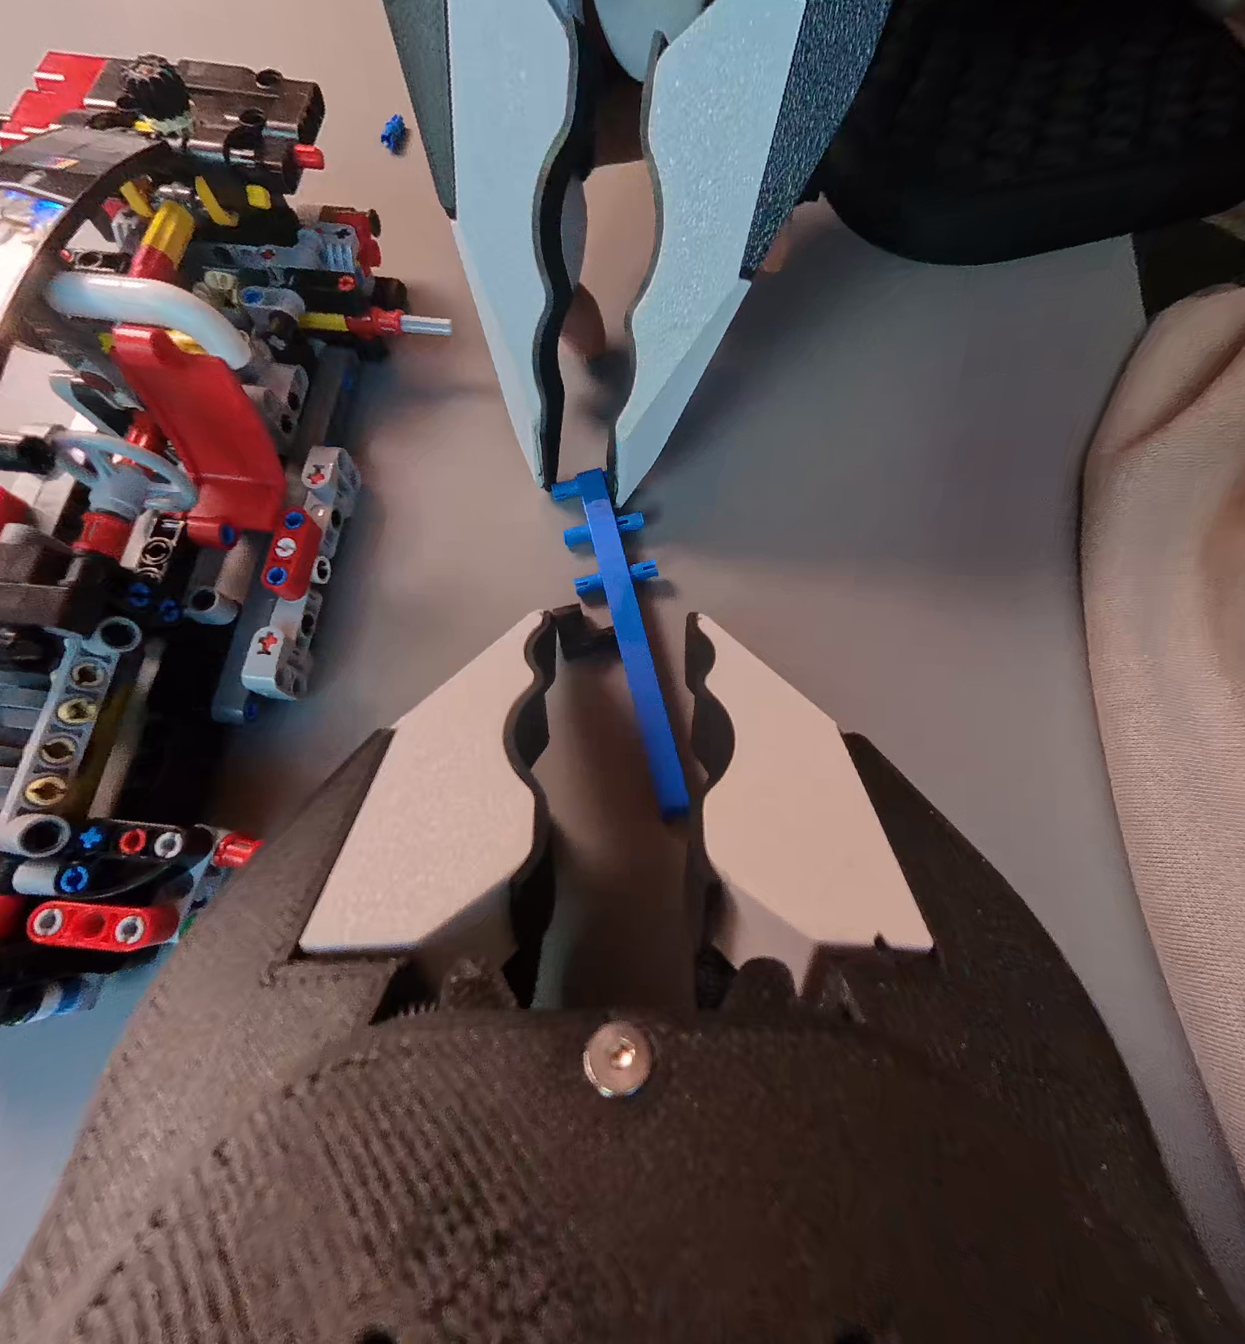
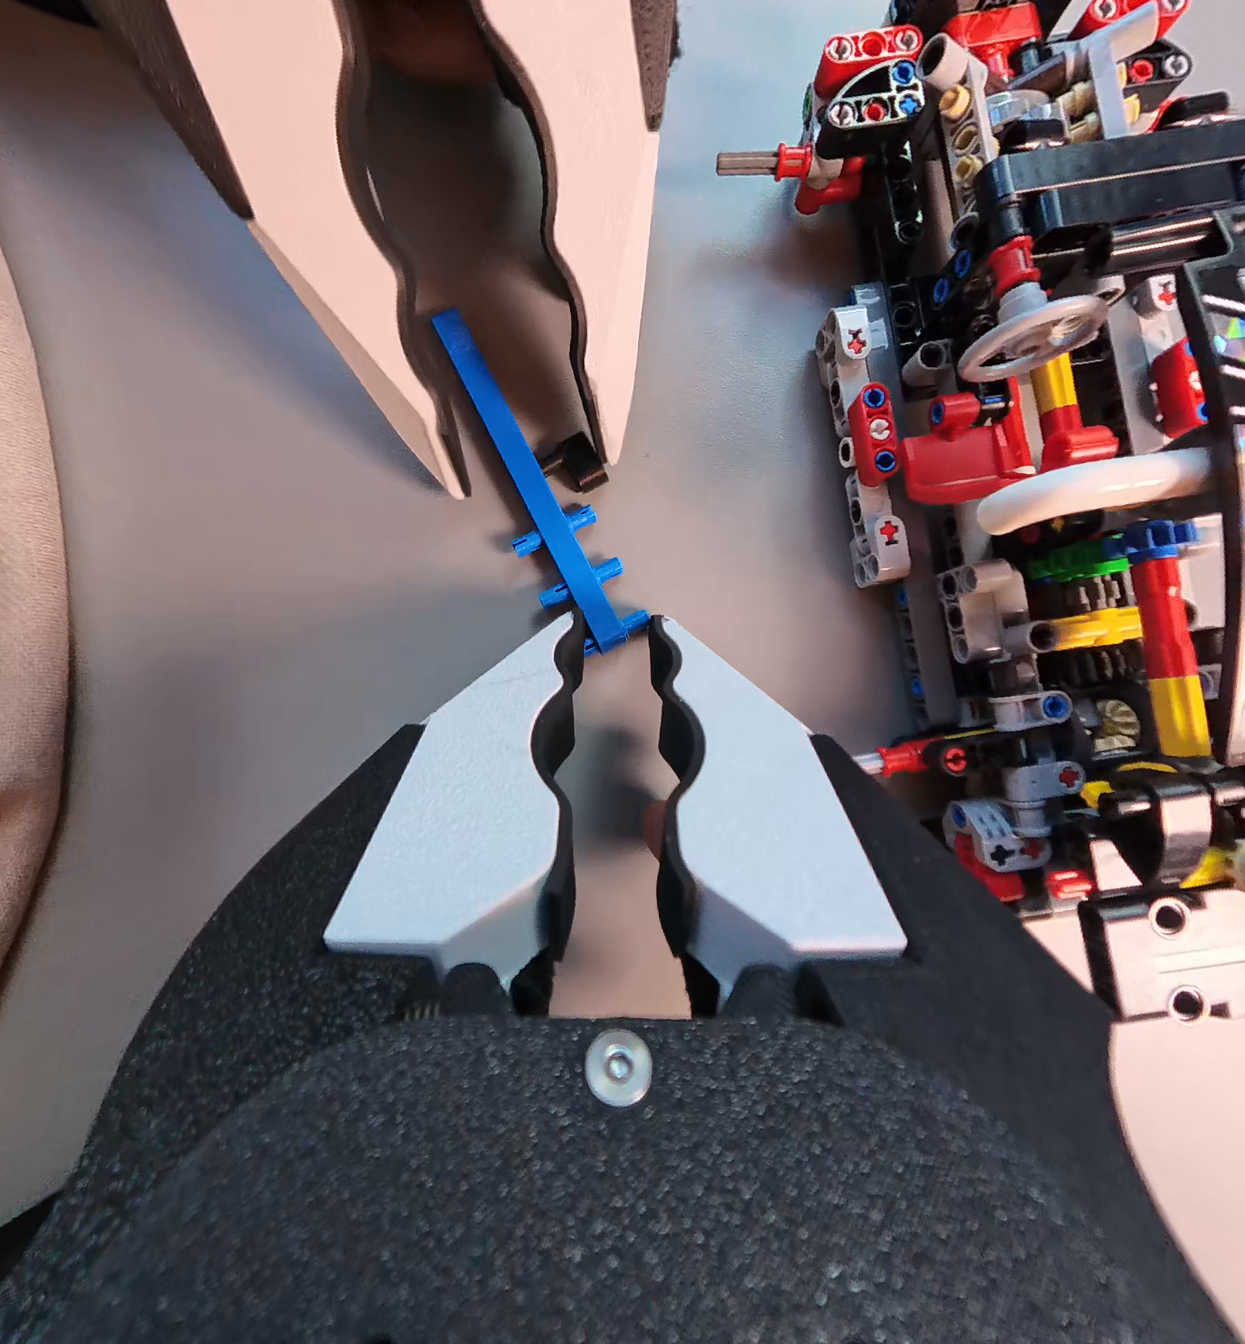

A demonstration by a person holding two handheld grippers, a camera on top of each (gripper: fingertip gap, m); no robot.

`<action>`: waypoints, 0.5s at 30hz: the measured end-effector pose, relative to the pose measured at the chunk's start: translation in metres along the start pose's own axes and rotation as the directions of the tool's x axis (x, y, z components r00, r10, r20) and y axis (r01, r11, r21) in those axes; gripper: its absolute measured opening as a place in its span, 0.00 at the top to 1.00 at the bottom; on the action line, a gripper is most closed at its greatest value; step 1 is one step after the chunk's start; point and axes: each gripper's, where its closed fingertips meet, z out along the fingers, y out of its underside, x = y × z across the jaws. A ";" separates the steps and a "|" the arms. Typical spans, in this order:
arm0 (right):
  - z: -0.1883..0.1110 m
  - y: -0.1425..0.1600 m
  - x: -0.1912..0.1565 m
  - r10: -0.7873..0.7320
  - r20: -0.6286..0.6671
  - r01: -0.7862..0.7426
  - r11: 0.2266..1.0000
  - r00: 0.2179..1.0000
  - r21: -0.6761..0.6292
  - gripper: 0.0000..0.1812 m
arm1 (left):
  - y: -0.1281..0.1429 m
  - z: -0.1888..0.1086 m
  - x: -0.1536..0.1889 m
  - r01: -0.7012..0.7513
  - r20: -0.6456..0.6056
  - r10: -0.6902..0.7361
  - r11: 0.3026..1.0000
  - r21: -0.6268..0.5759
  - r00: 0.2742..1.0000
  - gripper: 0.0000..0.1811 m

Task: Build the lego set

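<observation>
A thin blue beam with several blue pins through it hangs above the table between my two grippers. My right gripper is shut on the pinned end of the beam; it shows at the top of the left wrist view. My left gripper has its jaws partly closed around the beam's other half. A small black pin sits between one left fingertip and the beam, and the beam's far end leans on the other finger. The left gripper and the black pin also show in the right wrist view.
The large part-built red, black and grey Technic vehicle lies on the grey table beside the grippers; it fills the right of the right wrist view. A loose blue pin lies near it. A person's beige clothing borders the table. My right fingertips sit around 4 cm from my left ones.
</observation>
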 end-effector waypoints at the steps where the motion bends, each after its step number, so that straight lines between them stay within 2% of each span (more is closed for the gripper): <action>1: 0.000 0.000 0.000 0.008 -0.007 -0.008 1.000 1.000 0.003 0.92 | 0.001 0.001 -0.001 -0.016 0.022 0.017 1.000 -0.014 1.000 0.82; 6: 0.000 -0.001 0.000 0.021 -0.033 -0.021 1.000 0.999 0.007 0.92 | 0.001 0.002 -0.004 -0.023 0.057 0.024 0.999 -0.026 0.998 0.87; 15: -0.001 0.001 -0.001 0.036 -0.066 -0.036 0.999 0.997 0.005 0.94 | 0.000 0.003 -0.002 -0.038 0.088 0.042 0.998 -0.044 0.995 0.88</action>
